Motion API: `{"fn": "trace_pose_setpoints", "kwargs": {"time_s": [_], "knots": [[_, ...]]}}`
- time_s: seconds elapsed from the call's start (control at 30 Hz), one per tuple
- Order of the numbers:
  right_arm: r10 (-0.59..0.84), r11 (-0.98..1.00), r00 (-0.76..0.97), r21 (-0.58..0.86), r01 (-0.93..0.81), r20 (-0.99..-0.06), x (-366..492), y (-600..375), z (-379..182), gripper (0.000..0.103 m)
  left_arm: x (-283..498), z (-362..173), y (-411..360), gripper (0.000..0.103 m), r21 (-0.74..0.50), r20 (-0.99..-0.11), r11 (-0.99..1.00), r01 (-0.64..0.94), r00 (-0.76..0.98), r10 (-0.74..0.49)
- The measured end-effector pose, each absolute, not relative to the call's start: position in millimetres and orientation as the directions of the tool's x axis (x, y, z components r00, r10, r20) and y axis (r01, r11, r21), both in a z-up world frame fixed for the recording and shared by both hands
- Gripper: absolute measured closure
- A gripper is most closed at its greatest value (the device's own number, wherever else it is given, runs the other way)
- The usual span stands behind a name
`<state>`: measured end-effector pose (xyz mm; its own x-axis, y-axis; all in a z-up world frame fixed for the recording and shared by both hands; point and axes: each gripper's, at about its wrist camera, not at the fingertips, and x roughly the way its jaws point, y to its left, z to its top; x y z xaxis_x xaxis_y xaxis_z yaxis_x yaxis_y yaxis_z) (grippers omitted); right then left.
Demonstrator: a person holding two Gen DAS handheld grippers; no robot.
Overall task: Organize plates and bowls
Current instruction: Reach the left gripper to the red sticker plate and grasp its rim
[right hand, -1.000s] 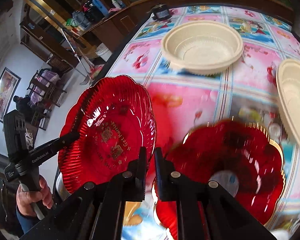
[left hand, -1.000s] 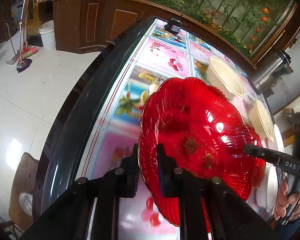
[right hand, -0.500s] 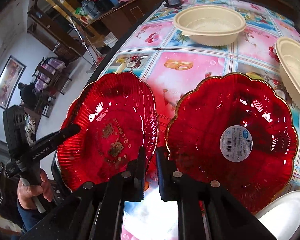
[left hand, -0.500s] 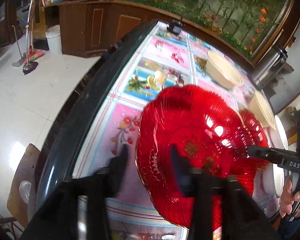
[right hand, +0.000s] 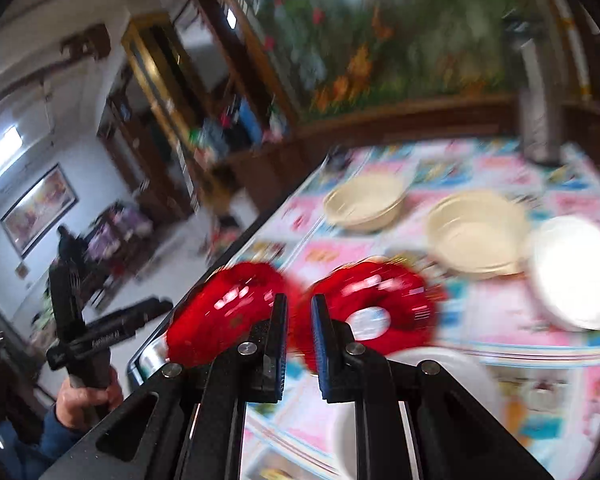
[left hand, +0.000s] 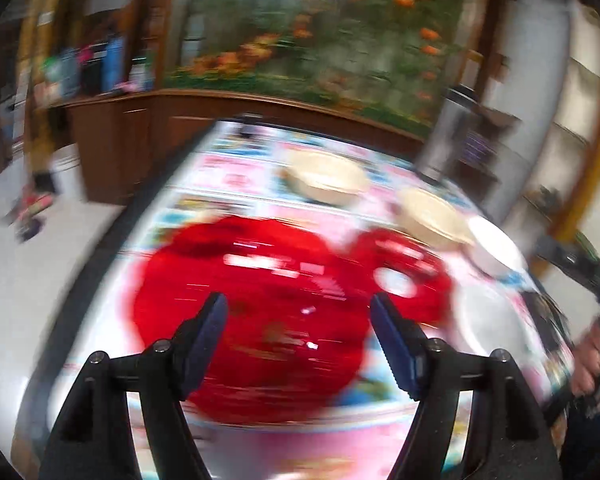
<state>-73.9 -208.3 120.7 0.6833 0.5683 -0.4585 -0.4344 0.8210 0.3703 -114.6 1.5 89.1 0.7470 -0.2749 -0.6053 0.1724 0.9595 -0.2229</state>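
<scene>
With both red plates (left hand: 256,328) set side by side on the counter (right hand: 512,320), left gripper (left hand: 298,320) has just been opening, empty; right gripper (right hand: 299,320) near-closed, empty.

A steel flask (right hand: 540,120) stands on the patterned tablecloth (right hand: 520,320).

place: home dining room | cues: patterned tablecloth (right hand: 500,332), wood cabinets (left hand: 140,136), framed picture (right hand: 36,208)

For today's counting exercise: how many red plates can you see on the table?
2. One red plate lies by the table's left edge; the other red plate, bearing a white sticker, lies just right of it. Blur may hide more.
</scene>
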Motion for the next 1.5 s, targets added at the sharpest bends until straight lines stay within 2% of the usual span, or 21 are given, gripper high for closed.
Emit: {"fn": "trace_pose_setpoints", "kwargs": {"time_s": [0.13,0.2,0.27,0.37,0.67,0.8,0.87,0.93,1.0,1.07,1.23,1.37,1.5], "knots": [[0.474,0.876,0.741,0.34,-0.343,-0.476,-94.8,-252.7,104.6,0.09,-114.8,73.5,-55.8,0.03,-0.222,-0.616,0.923,0.313,0.689,-0.382],[0.461,0.875,0.737,0.39,-0.285,-0.495,-96.3,-275.3,87.9,0.09,-114.3,64.2,-78.0,0.03,-0.239,-0.633,0.899,0.366,0.643,-0.431],[0.46,0.866,0.729,0.439,-0.241,-0.507,-95.8,-294.3,71.6,0.09,-113.8,55.6,-96.9,0.03,-0.234,-0.65,0.887,0.399,0.614,-0.448],[0.393,0.898,0.734,0.404,-0.176,-0.554,-92.3,-305.5,58.2,0.09,-109.0,45.2,-111.3,0.03,-0.226,-0.684,0.883,0.411,0.579,-0.444],[0.529,0.835,0.651,0.471,-0.285,-0.544,-79.2,-288.2,61.3,0.087,-102.8,33.9,-114.3,0.03,-0.253,-0.722,0.897,0.364,0.546,-0.425],[0.72,0.686,0.53,0.575,-0.447,-0.448,-88.1,-264.3,68.1,0.087,-100.6,28.6,-127.7,0.03,-0.227,-0.758,0.887,0.401,0.499,-0.419],[0.728,0.674,0.534,0.593,-0.44,-0.431,-89.2,-265.0,68.4,0.085,-97.6,24.7,-142.1,0.03,-0.223,-0.771,0.872,0.435,0.47,-0.431],[0.694,0.703,0.577,0.58,-0.412,-0.431,-90.3,-271.9,70.0,0.079,-92.5,23.9,-159.6,0.03,-0.221,-0.779,0.86,0.461,0.447,-0.44],[0.66,0.726,0.618,0.576,-0.377,-0.428,-92.5,-281.9,71.7,0.074,-86.6,26.4,-182.0,0.03,-0.237,-0.768,0.824,0.514,0.42,-0.483],[0.646,0.729,0.638,0.585,-0.355,-0.418,-95.6,-290.6,74.2,0.071,-82.1,26.1,-199.7,0.03,-0.22,-0.778,0.82,0.528,0.412,-0.474],[0.597,0.763,0.685,0.559,-0.324,-0.418,-105.2,-305.6,87.5,0.057,-99.7,21.0,-203.0,0.03,-0.215,-0.805,0.785,0.581,0.349,-0.479],[0.612,0.751,0.671,0.575,-0.325,-0.419,-101.6,-306.7,87.5,0.057,-107.1,31.6,-175.3,0.03,-0.244,-0.808,0.786,0.567,0.329,-0.488],[0.669,0.703,0.611,0.625,-0.338,-0.423,-91.8,-287.0,82.2,0.057,-92.7,71.0,-139.5,0.03,-0.22,-0.788,0.825,0.521,0.404,-0.465]]}}
